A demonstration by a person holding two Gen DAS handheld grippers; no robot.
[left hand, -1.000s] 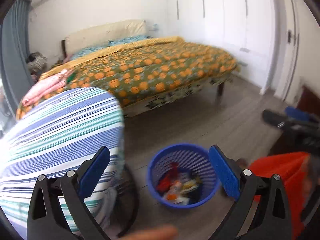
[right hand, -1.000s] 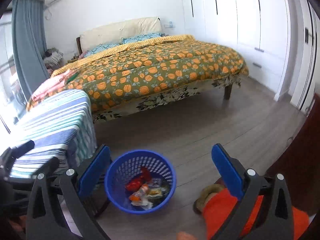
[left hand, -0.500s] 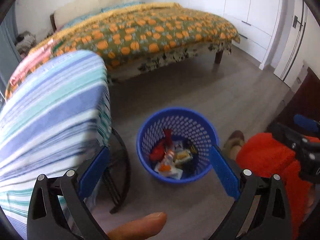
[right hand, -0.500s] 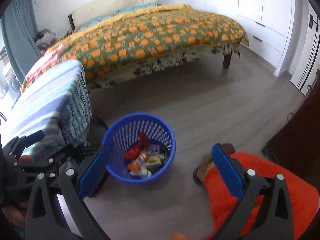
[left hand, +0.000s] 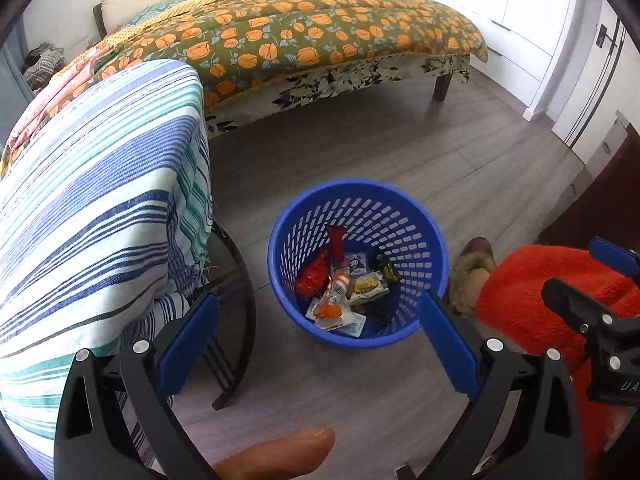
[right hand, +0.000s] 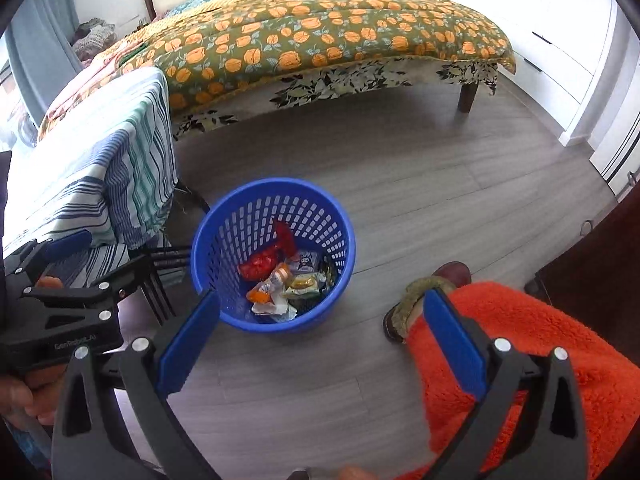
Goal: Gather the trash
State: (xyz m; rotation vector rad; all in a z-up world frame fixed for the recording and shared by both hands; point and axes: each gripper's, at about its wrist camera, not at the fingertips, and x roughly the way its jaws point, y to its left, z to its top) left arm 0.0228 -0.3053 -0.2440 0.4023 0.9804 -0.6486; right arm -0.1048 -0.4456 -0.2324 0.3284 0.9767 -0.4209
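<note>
Below both tools, basket (left hand: pixel 357 262) nearer.

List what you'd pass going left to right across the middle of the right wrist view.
Striped cloth over the table → blue trash basket holding wrappers → bare grey wood floor → brown slipper → dark wooden furniture at the right edge.

Below me the grey wood floor (left hand: pixel 360 152) carries a blue basket (left hand: pixel 416 332) of wrappers (left hand: pixel 344 292), with the black-legged stand (left hand: pixel 240 320) under a striped cloth (left hand: pixel 100 200) just beside it, my slippered foot (right hand: pixel 424 296) near, and the bed (right hand: pixel 320 36) beyond.
</note>
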